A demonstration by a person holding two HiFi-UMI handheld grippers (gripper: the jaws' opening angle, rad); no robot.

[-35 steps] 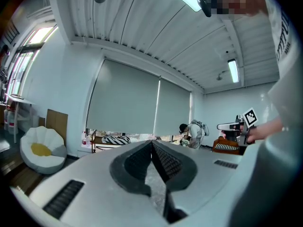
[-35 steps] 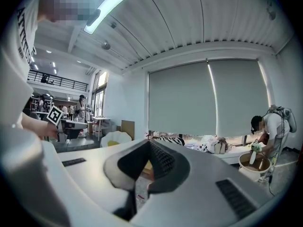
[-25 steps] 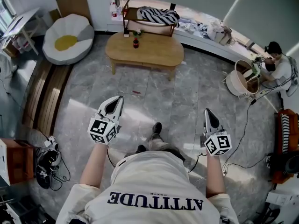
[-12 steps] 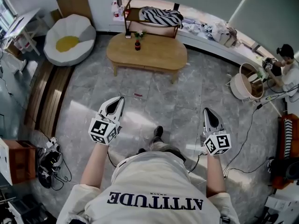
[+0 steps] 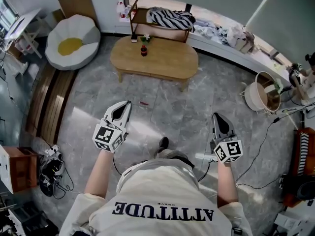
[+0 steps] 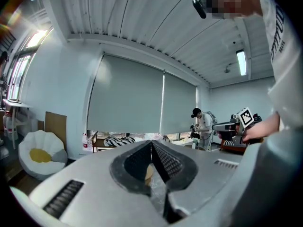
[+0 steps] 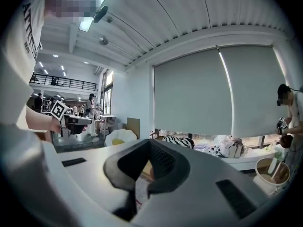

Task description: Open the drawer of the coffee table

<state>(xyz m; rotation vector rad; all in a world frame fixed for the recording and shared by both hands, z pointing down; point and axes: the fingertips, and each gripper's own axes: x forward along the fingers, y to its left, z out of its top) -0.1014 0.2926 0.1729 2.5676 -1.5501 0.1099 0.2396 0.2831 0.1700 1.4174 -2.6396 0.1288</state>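
at the far left a white egg-shaped beanbag (image 5: 73, 41) with a yellow centre sits by the wall, a cardboard sheet (image 5: 76, 4) leaning behind it. nearer along the left side lie wooden slats (image 5: 49, 102), then a cardboard box (image 5: 17, 168) and a tangle of cables (image 5: 49, 170). the left gripper (image 5: 126, 103) is held out over the grey tiled floor (image 5: 187, 112), near the person, its jaws together with nothing between them. the coffee table (image 5: 162, 60), an oval wooden one, stands far ahead and well apart from both grippers; its drawer cannot be made out from here. a small dark bottle (image 5: 143, 49) and a little plant (image 5: 145, 37) stand on its far left part. behind it is a wooden rack (image 5: 157, 31) with a striped cloth (image 5: 171, 17) on top. between the grippers and the table a small red scrap (image 5: 143, 103) lies on the floor. the right gripper (image 5: 216, 115) is level with the left, its jaws also pressed together and empty. far right stand a round tub (image 5: 263, 95) and a black cable (image 5: 258, 141) trailing over the floor, with another person (image 5: 302, 75) at the edge.
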